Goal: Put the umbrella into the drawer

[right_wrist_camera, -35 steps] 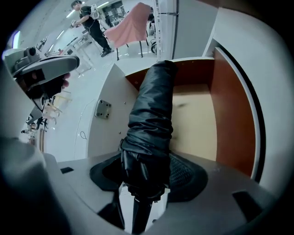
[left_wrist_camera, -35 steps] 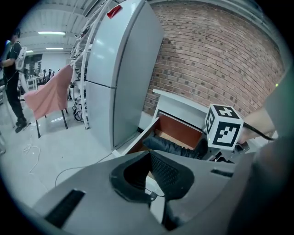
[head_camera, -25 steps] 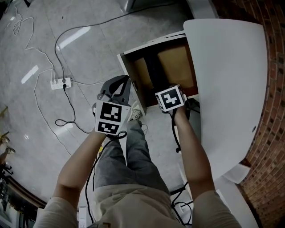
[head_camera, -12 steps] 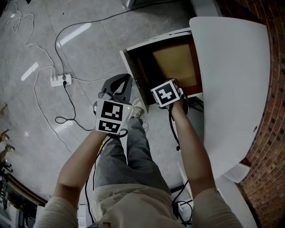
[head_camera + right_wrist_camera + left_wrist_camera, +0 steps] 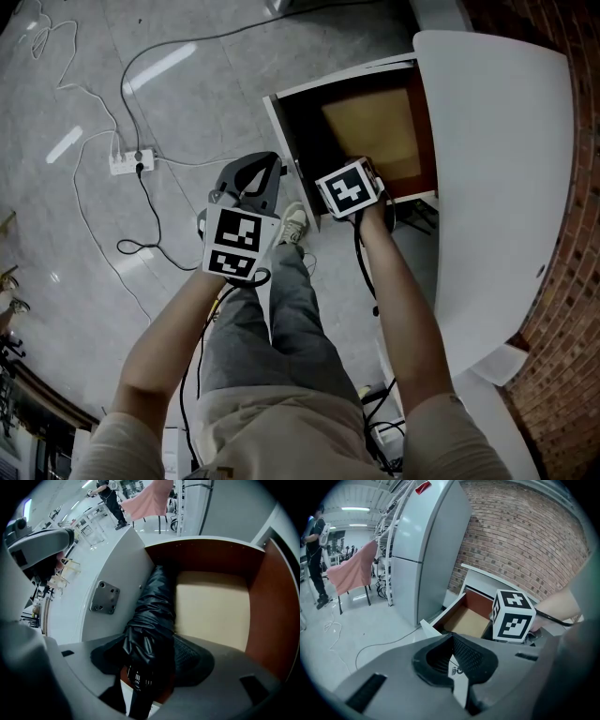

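The white drawer [image 5: 277, 122] stands pulled open from under the white desk, its tan floor [image 5: 213, 606] bare. A folded black umbrella [image 5: 154, 616] lies lengthwise along the drawer's left wall, its near end between the jaws of my right gripper [image 5: 150, 663]. That gripper [image 5: 349, 183] points straight down over the drawer's near end. Its jaws are opening, and the pads still touch the umbrella's fabric. My left gripper [image 5: 248, 183] hangs outside the drawer to its left, shut and empty [image 5: 457, 667]. In the left gripper view the drawer [image 5: 464, 620] lies ahead, the right gripper's marker cube beside it.
The white desk top [image 5: 506, 169] overhangs the drawer's right side, with a brick wall [image 5: 572, 281] beyond. A power strip [image 5: 127, 164] and cables lie on the grey floor at left. The person's shoe [image 5: 292, 225] stands below the drawer. A tall grey cabinet [image 5: 426, 541] rises behind.
My right gripper has sunk a little into the drawer's near left part with the umbrella. The left gripper has kept its place.
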